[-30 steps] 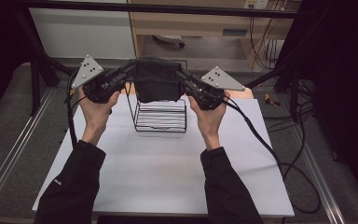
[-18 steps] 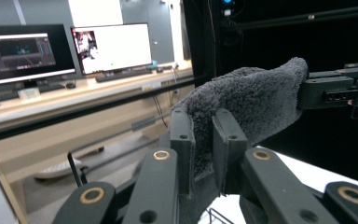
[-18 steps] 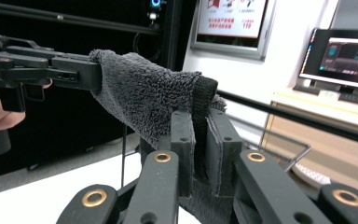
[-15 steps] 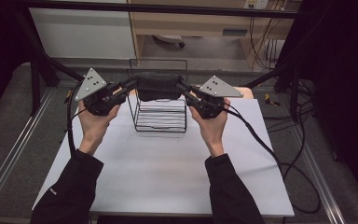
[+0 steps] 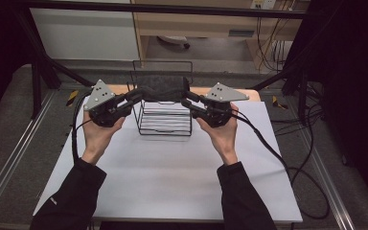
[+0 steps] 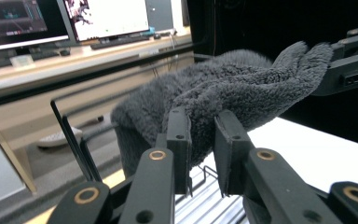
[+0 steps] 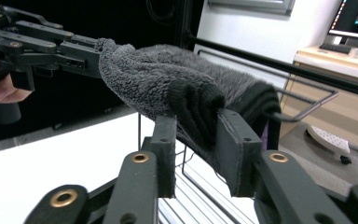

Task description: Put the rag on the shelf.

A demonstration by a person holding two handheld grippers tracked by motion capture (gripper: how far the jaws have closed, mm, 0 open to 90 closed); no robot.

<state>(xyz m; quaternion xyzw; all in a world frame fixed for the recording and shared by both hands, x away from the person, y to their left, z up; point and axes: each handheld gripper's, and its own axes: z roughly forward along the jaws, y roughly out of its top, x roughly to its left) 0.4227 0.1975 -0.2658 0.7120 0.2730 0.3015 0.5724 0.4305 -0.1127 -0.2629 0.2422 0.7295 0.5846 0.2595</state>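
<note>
Moved since a second ago: the grey towel (image 5: 162, 89) has come down from a bunched lump above the wire rack (image 5: 165, 120) to a flat band stretched along the rack's top — I lowered both claws with it.

Item, left claw (image 5: 135, 96): pressed on the towel's left end, a fold of pile caught between the pads, which have just been easing apart.

Item, right claw (image 5: 190, 102): likewise on the right end; its jaws have just been opening, with cloth between them and the grip looking slack.

Reason for the hold, as I judge it: a pull at both ends keeps the cloth taut and level so it drapes evenly over the bar.

The high view gives the towel's span over the white table (image 5: 172, 177); the two gripper views give each pinch close up — the right gripper view also shows the rack's rear bar (image 7: 307, 100) under the cloth.
</note>
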